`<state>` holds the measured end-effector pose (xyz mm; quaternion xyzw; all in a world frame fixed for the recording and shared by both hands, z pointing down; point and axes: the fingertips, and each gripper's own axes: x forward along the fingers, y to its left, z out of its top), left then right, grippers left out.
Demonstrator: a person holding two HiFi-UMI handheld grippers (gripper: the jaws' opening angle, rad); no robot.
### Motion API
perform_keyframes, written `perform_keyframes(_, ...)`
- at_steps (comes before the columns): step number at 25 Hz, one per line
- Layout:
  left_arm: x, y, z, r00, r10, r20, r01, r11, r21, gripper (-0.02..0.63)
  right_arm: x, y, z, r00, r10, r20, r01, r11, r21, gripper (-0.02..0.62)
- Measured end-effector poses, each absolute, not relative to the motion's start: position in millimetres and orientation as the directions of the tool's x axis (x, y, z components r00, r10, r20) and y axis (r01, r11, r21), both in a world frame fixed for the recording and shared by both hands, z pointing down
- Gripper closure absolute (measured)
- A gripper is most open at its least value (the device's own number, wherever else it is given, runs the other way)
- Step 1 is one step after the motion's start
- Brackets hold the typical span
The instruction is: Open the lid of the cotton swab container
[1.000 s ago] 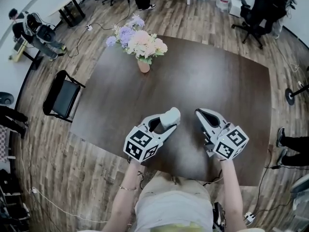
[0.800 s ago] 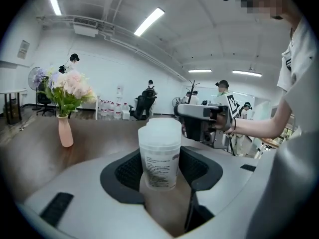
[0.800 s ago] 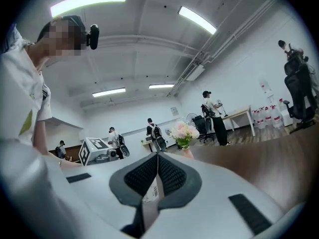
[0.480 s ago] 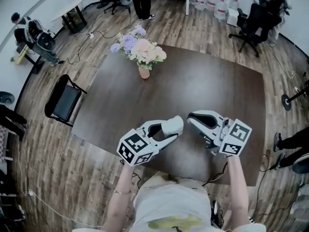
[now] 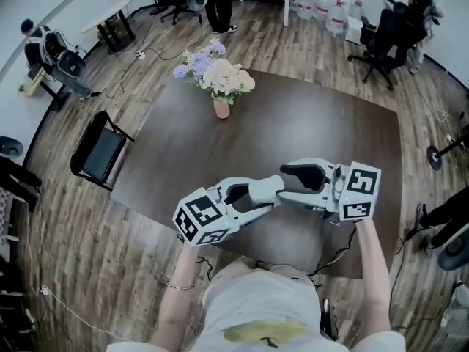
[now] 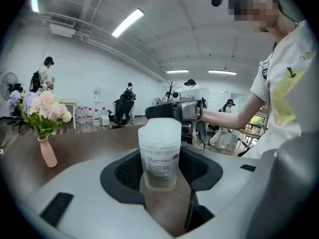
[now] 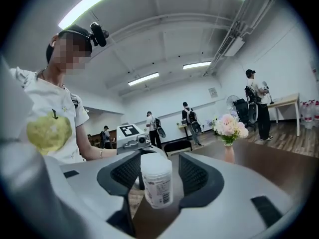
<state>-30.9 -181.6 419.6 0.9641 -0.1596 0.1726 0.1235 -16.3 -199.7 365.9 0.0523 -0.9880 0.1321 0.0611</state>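
Observation:
The cotton swab container (image 5: 265, 190) is a small translucent white tub with a printed label and its lid on. My left gripper (image 5: 258, 196) is shut on its body and holds it above the dark table (image 5: 308, 116). In the left gripper view the container (image 6: 159, 156) stands upright between the pads of the left gripper (image 6: 160, 171). My right gripper (image 5: 284, 182) faces it from the right, its jaws opening. The container (image 7: 157, 180) sits between the jaws of the right gripper (image 7: 157, 176) with gaps on both sides, so the pads are not pressing it.
A vase of flowers (image 5: 220, 86) stands at the table's far left. A black chair (image 5: 99, 149) is beside the left edge. Office chairs (image 5: 388, 20) and water bottles (image 5: 322, 6) line the back of the room. People stand in the background.
The two grippers have come together. The right gripper swung left to the container and its jaws have spread apart around it. The left gripper still holds the container.

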Motion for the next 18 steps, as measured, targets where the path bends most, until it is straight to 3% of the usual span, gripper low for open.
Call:
perform_keyframes(3,-30,-179,416,0.892,-0.249,0.377,-0.332,-0.927,0.173,0.374,-25,-194,367,-0.982,-0.031,0.184,-0.076,0.968,-0.24,0.341)
perform_keyframes(8,-30,-177,412,0.894,-0.234,0.381,-0.314,-0.935,0.162,0.374,-40,-185,373,-0.957,0.046,0.285,-0.01,0.981,-0.195,0.337)
perform_keyframes(18,-30,-177,410,0.887,-0.245,0.391,-0.316,-0.94,0.128,0.376,-46,-183,374,-0.938,0.086,0.337,0.038,0.988,-0.147,0.357)
